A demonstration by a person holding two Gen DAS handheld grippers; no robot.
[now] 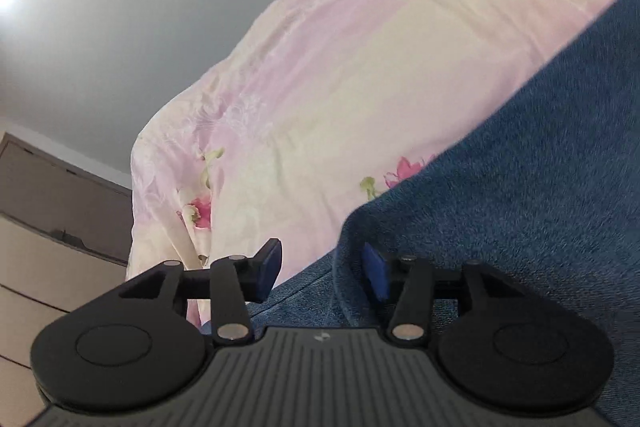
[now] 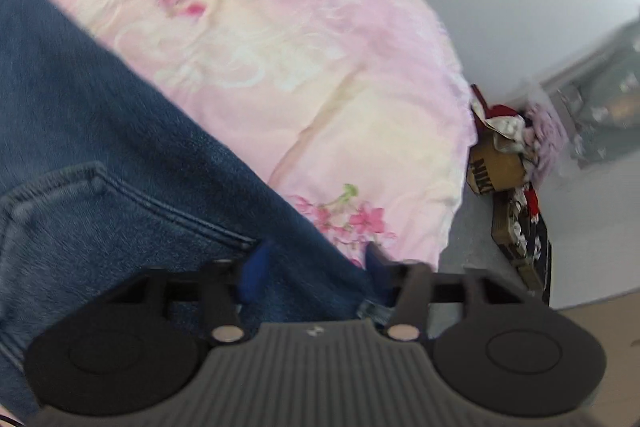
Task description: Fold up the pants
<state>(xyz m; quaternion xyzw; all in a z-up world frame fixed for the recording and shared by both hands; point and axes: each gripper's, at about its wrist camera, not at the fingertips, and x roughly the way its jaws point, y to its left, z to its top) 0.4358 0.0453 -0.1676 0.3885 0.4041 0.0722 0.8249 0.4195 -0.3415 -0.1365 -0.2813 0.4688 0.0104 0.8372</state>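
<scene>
Denim pants (image 1: 520,167) cover floral bedsheet (image 1: 320,87); both grippers' jaws apart; boxes (image 2: 496,167) beside bed.

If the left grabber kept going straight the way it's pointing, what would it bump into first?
Probably the folded edge of the blue denim pants. It lies right between the open pads of the left gripper. The pink flowered bed sheet comes after, though depth is hard to judge here.

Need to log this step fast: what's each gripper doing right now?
Left gripper: open, jeans edge between the jaws, not clamped.
Right gripper: open over the jeans, holding nothing.
</scene>
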